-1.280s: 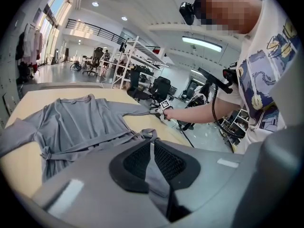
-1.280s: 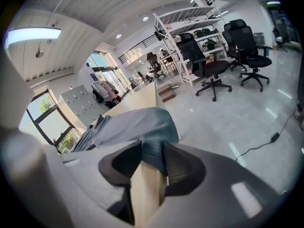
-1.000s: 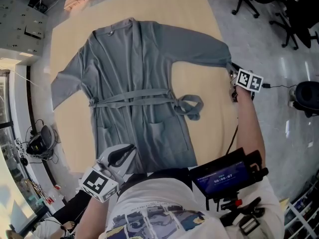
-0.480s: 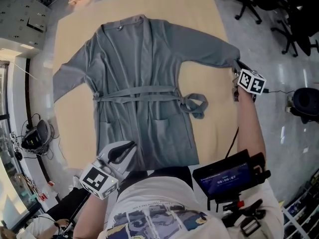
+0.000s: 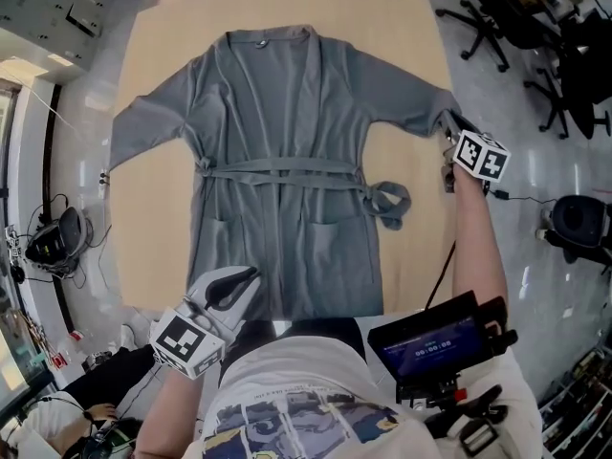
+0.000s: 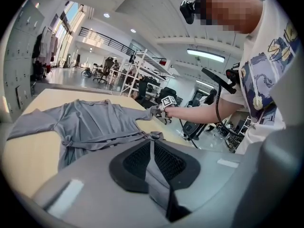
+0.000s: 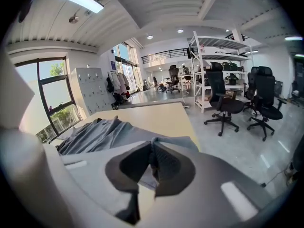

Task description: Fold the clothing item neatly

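Note:
A grey robe [image 5: 287, 161] lies face up and spread out on the tan table [image 5: 402, 27], its belt tied with the knot [image 5: 387, 202] off to the right. My left gripper [image 5: 251, 277] is at the bottom hem, near the table's front edge. In the left gripper view, that gripper [image 6: 153, 141] is shut with a fold of the hem between its pads. My right gripper [image 5: 448, 142] is at the end of the right sleeve. In the right gripper view, the gripper [image 7: 152, 148] is shut on the sleeve cuff [image 7: 142, 175].
Black office chairs [image 5: 497, 17] stand on the grey floor beyond the table's right side. A metal shelf rack [image 7: 223, 65] is behind them. The person's chest-mounted screen [image 5: 430, 333] hangs at the near edge. Cables and gear [image 5: 48, 247] lie on the left floor.
The head view has shifted, so the robe sits further right in the picture. Both grippers stay where they were, at the hem and at the right cuff.

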{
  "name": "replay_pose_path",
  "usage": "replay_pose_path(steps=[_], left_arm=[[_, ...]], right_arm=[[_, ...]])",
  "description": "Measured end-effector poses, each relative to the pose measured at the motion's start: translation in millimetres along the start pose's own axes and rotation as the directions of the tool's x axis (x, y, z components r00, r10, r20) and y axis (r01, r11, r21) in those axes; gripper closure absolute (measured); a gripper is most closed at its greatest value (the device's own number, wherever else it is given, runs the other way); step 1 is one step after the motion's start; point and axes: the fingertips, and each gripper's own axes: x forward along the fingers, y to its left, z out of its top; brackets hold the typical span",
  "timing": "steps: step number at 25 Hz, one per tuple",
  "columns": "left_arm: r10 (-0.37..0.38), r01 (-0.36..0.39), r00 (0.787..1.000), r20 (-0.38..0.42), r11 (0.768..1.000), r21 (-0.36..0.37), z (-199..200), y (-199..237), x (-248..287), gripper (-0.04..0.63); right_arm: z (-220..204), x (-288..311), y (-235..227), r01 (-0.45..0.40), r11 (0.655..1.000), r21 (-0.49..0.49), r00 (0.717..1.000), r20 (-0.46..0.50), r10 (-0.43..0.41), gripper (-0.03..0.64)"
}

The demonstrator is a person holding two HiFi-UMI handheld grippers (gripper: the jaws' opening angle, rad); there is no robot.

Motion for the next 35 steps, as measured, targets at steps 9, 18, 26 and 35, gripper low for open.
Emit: replay_pose_path(steps=[9,18,26,35], left_arm=[[0.063,-0.061,0.997,0.043,0.997,-0.05,-9.5,11.3,-41.9,0.566],[0.143,-0.133,0.986,0.083,0.985,-0.114,-30.2,25.7,-79.2,0.566],[0.209,-0.191,0.973,0.097,0.967,-0.169,-47.1,40.2,-109.1,0.566],[0.253,-0.223,0.96,0.12,0.949,-0.221,-56.0,50.9,-128.3,0.566]], right_arm=[[27.9,27.3,86.8,-0.102,0.993,-0.061,0.995,0.004,0.103,0.595],[39.3,72.0,190.3,-0.236,0.965,-0.111,0.972,-0.02,0.235,0.595],[38.2,107.6,278.1,-0.334,0.93,-0.155,0.943,-0.056,0.329,0.595],[25.9,134.7,358.8,-0.427,0.883,-0.194,0.904,-0.111,0.412,0.595]])
